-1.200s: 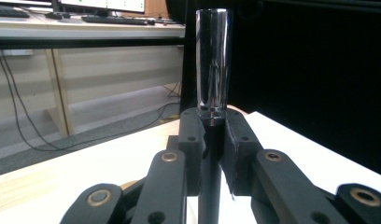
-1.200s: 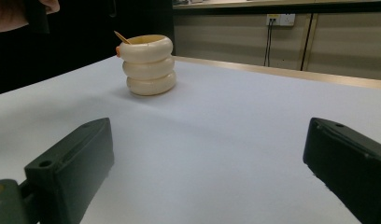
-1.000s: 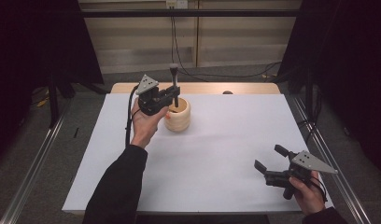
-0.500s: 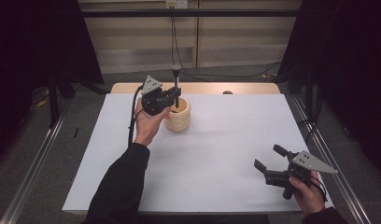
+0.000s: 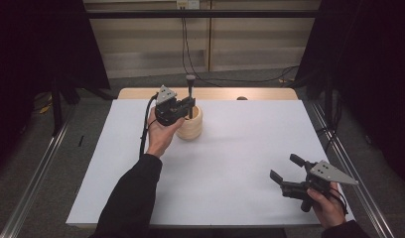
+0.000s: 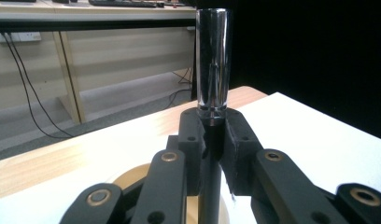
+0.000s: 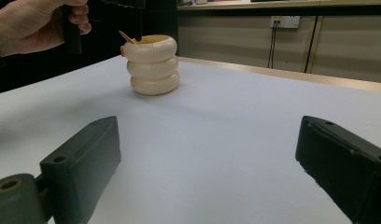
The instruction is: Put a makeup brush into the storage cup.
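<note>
A cream ribbed holder [image 5: 191,128] [image 7: 153,67] stands at the back left of the white table cover [image 5: 240,148]. My left gripper [image 5: 190,104] [image 6: 212,128] hovers right over the holder, shut on a slim black rod with a shiny metal sleeve [image 5: 190,85] [image 6: 213,60]. The rod stands upright, its lower end dipping toward the holder's golden rim [image 6: 132,175]. A thin wooden stick with an orange tip [image 7: 127,37] leans inside the holder. Near the front right corner my right gripper [image 5: 284,167] [image 7: 209,154] is open, with nothing between its jaws, pointing toward the holder.
A strip of bare wooden tabletop [image 5: 215,93] runs behind the white cover, with a small dark object [image 5: 241,98] on it. Metal rails [image 5: 36,168] flank the table. Cables hang by the wall behind.
The left hand has lowered slightly with the rod, bringing it closer to the holder. The right gripper has stayed still.
</note>
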Action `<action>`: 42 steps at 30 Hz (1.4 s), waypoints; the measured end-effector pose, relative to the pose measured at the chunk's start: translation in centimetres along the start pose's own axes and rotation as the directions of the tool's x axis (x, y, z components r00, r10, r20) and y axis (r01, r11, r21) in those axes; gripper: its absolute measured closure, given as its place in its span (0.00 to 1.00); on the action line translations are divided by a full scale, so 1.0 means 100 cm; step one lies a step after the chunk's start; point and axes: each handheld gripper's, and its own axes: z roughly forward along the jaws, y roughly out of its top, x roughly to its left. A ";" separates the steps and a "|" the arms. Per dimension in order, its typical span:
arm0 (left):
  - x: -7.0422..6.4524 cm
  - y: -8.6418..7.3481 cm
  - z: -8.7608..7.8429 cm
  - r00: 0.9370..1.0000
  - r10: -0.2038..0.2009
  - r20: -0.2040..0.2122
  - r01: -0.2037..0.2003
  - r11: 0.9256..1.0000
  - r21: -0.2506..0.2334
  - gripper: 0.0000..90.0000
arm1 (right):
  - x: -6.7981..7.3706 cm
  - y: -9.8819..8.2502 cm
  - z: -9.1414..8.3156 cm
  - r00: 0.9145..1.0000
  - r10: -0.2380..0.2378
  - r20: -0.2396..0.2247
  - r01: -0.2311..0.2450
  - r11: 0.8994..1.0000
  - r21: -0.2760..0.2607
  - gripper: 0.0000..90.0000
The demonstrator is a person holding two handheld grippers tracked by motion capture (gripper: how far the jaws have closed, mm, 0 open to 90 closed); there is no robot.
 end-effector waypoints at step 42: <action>0.004 -0.039 0.006 1.000 -0.003 -0.025 0.003 1.000 0.003 0.82 | 0.000 0.000 0.001 1.000 -0.011 -0.010 0.011 1.000 0.001 0.08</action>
